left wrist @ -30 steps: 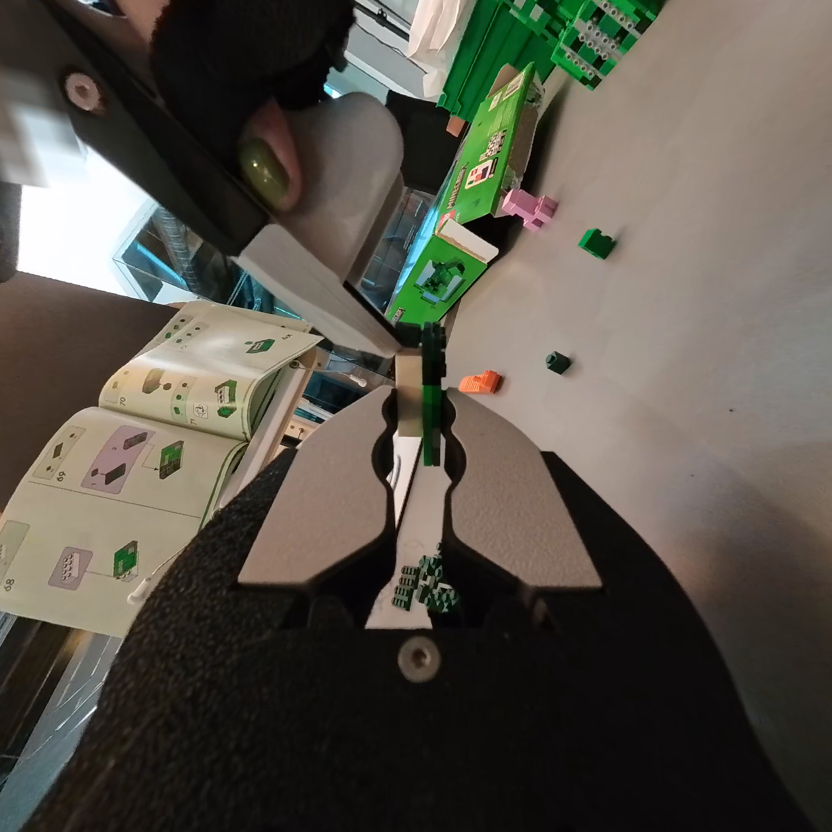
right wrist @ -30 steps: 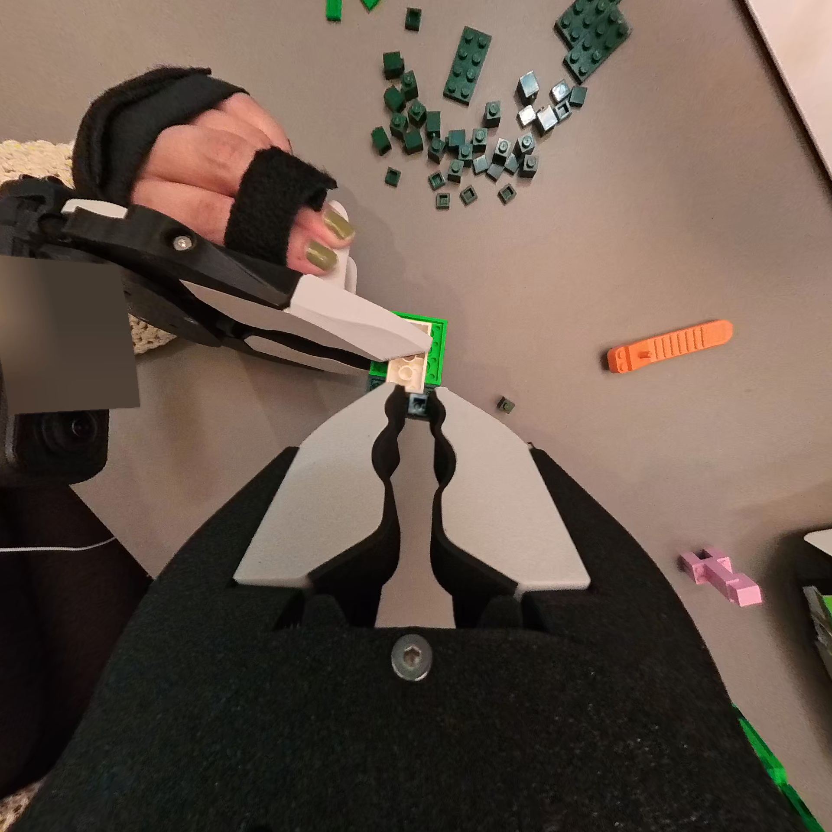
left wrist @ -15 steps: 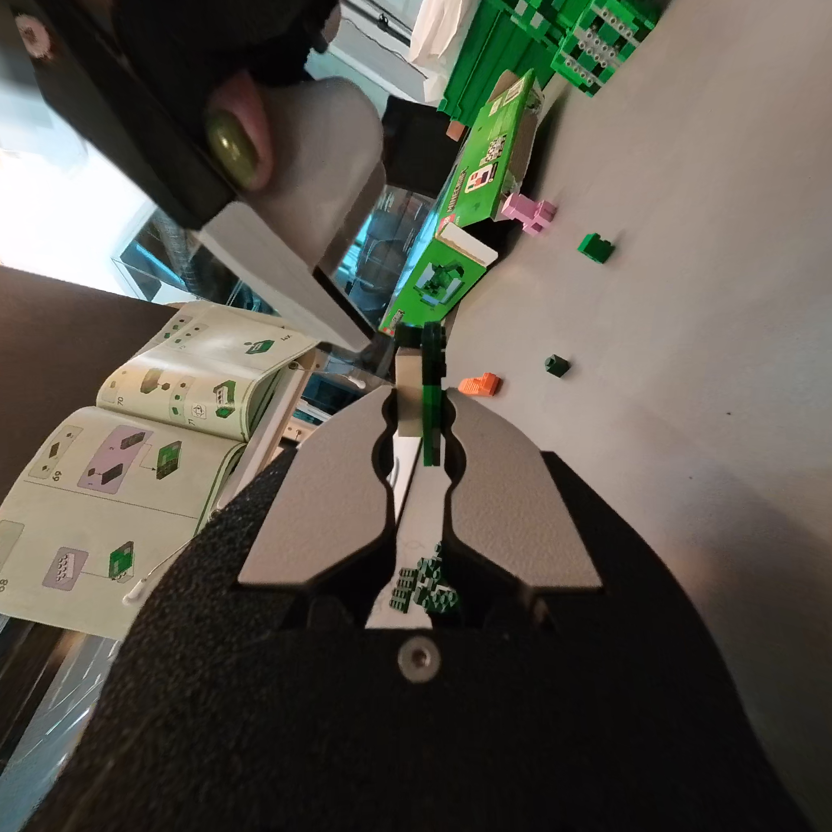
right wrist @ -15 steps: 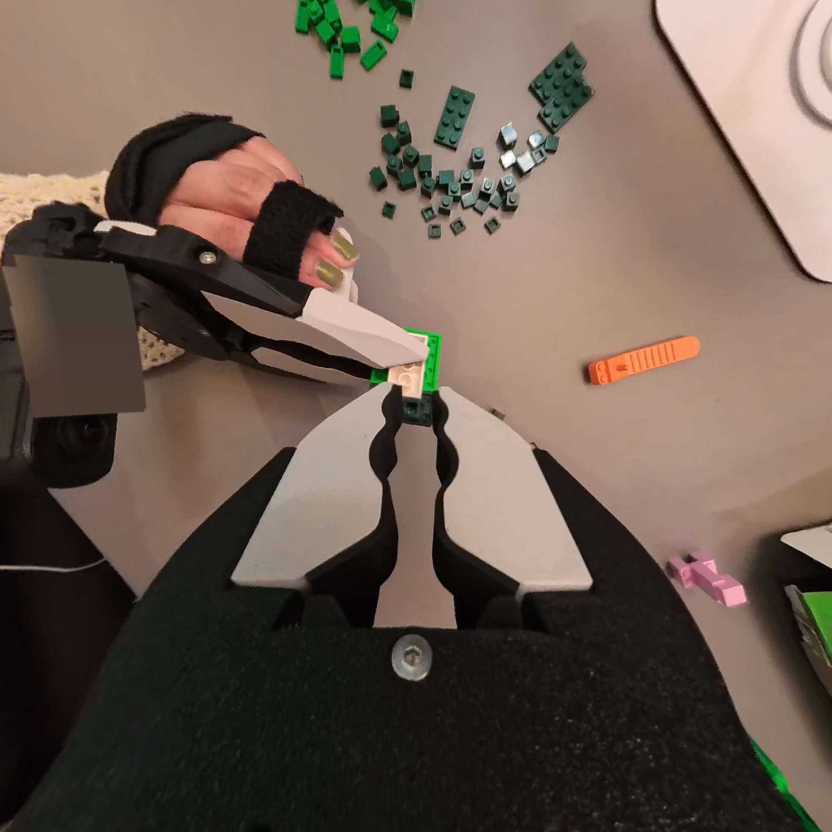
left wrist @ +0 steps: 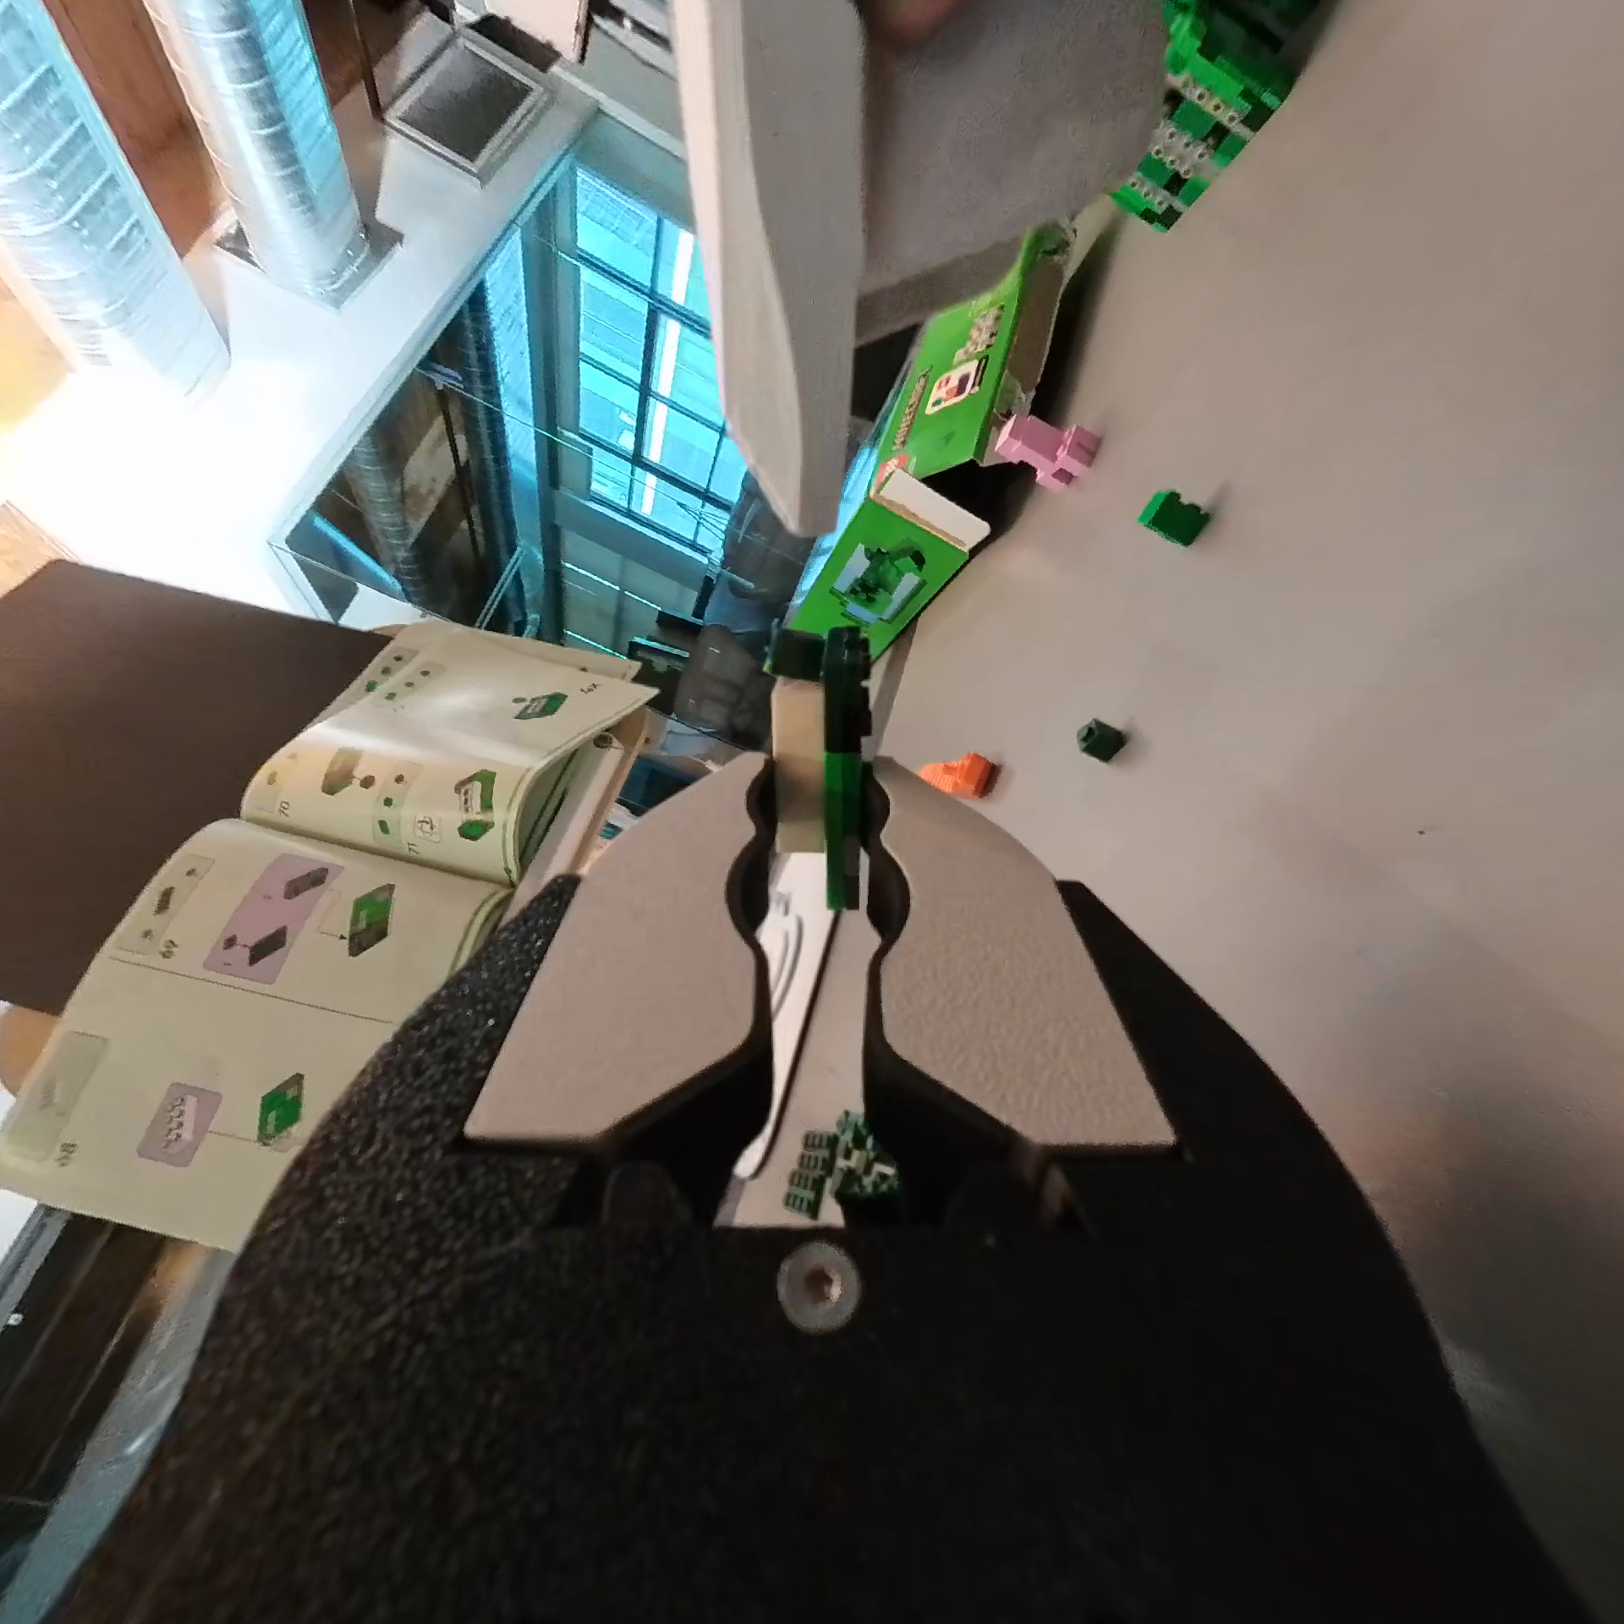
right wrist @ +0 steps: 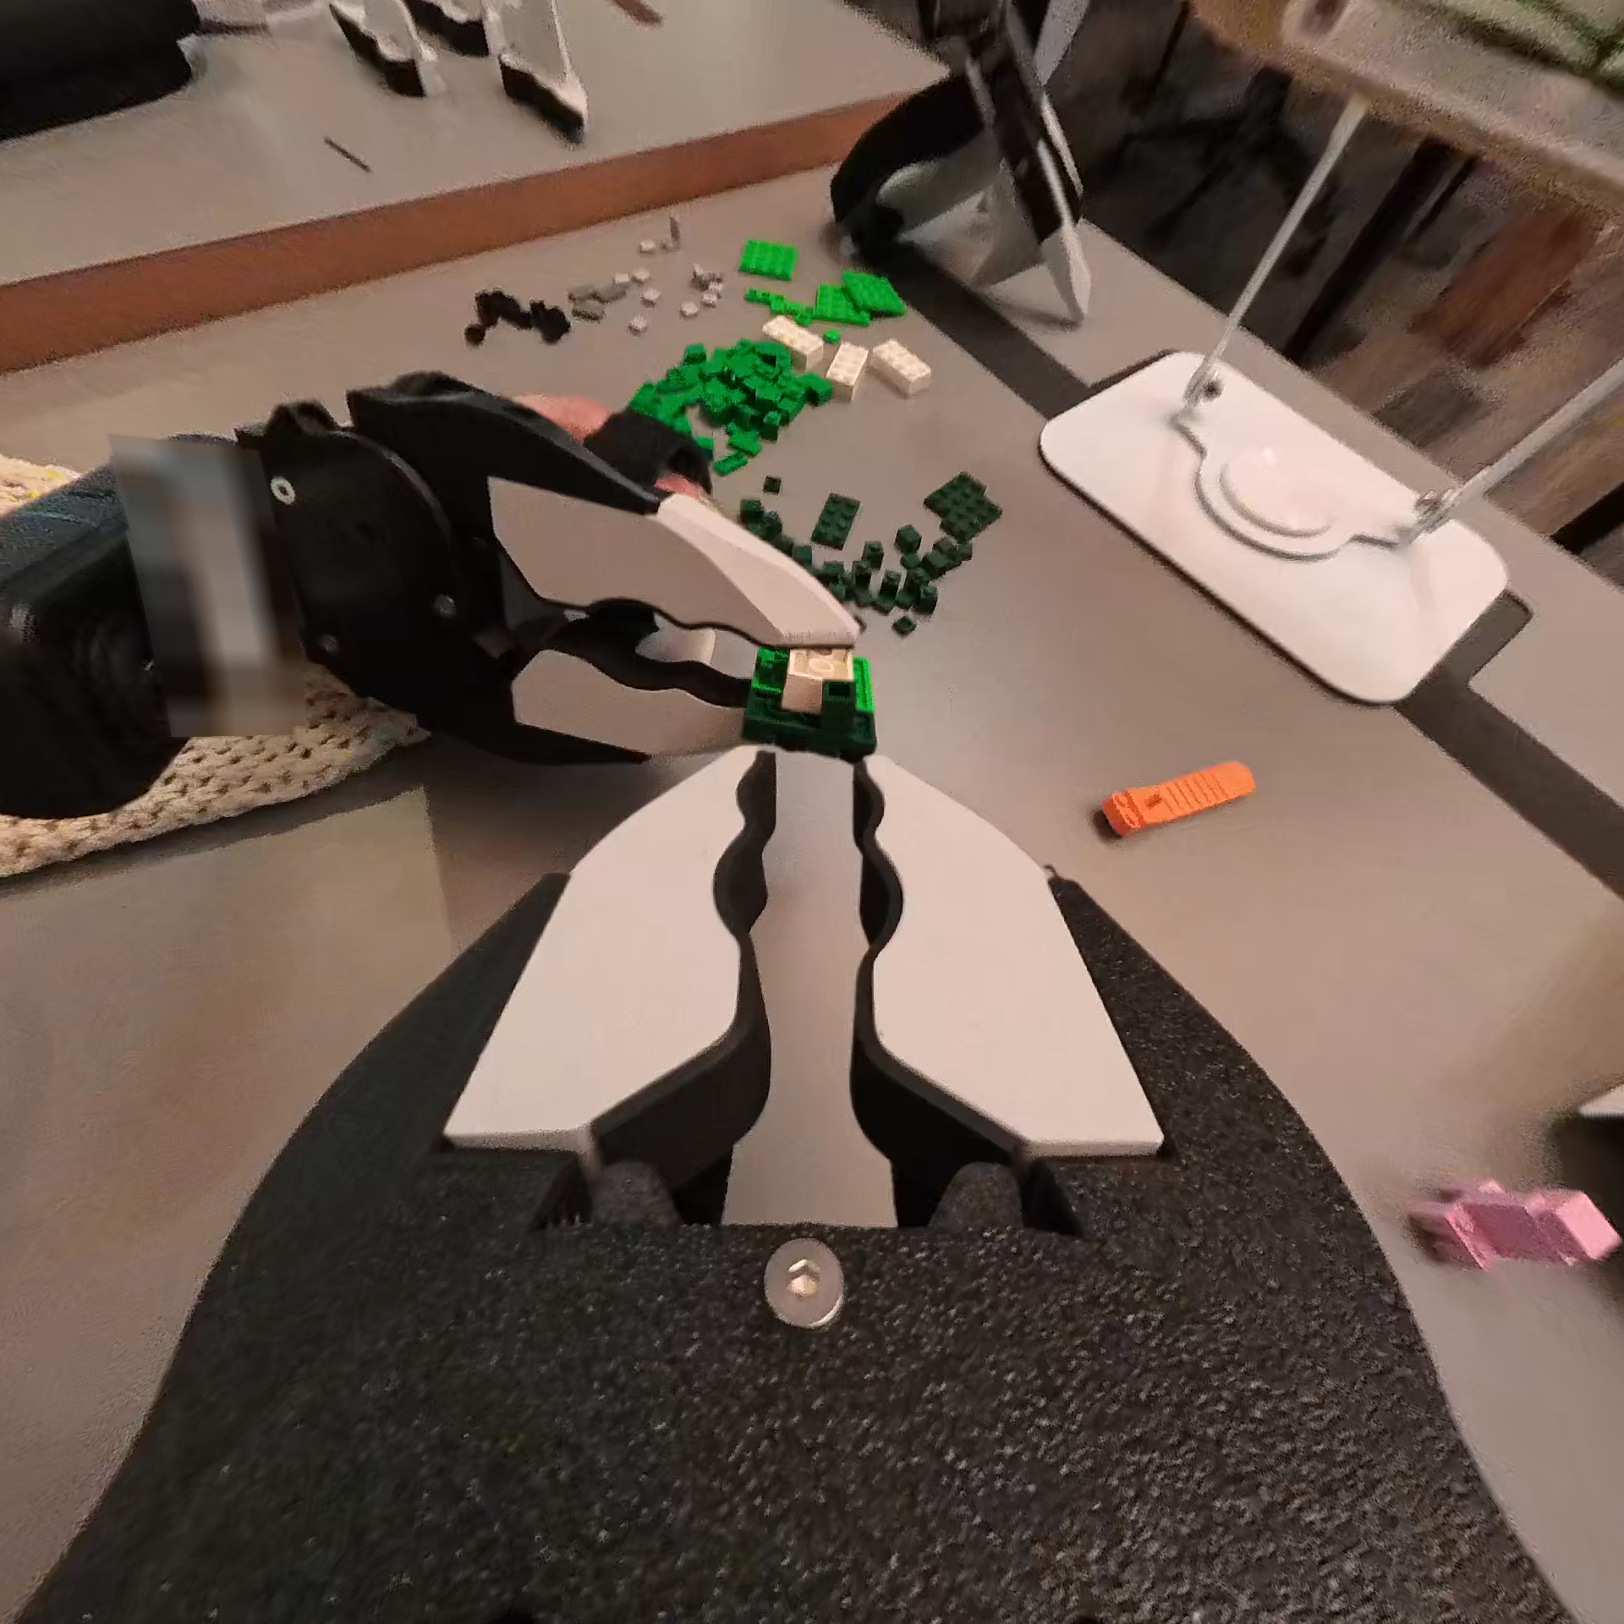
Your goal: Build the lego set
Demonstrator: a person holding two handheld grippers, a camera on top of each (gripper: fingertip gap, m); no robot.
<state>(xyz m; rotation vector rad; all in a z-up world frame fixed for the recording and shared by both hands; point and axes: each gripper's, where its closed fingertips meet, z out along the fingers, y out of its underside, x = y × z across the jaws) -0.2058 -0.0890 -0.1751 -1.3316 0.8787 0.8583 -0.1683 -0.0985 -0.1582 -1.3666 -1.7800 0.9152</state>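
My left gripper [left wrist: 817, 773] is shut on a small lego assembly [left wrist: 839, 756], a white brick on a green plate with dark green pieces at its far end. In the right wrist view the left gripper [right wrist: 791, 681] holds that assembly [right wrist: 813, 703] just above the grey table [right wrist: 264, 1011]. My right gripper [right wrist: 815, 769] is slightly open and empty, its tips just short of the assembly's dark green edge. One of its grey fingers [left wrist: 773, 264] hangs above the assembly in the left wrist view.
Loose piles lie beyond: bright green bricks [right wrist: 747, 395], dark green bricks [right wrist: 879, 545], white bricks [right wrist: 844, 351]. An orange separator [right wrist: 1178, 795], a pink piece [right wrist: 1520, 1226] and a white stand base [right wrist: 1274, 518] are to the right. An open instruction booklet [left wrist: 351, 879] and green boxes [left wrist: 958, 387] stand nearby.
My right gripper has drawn back from the assembly and tilted to a lower angle. The small dark green piece it held is no longer between its fingers. The left gripper keeps its grip.
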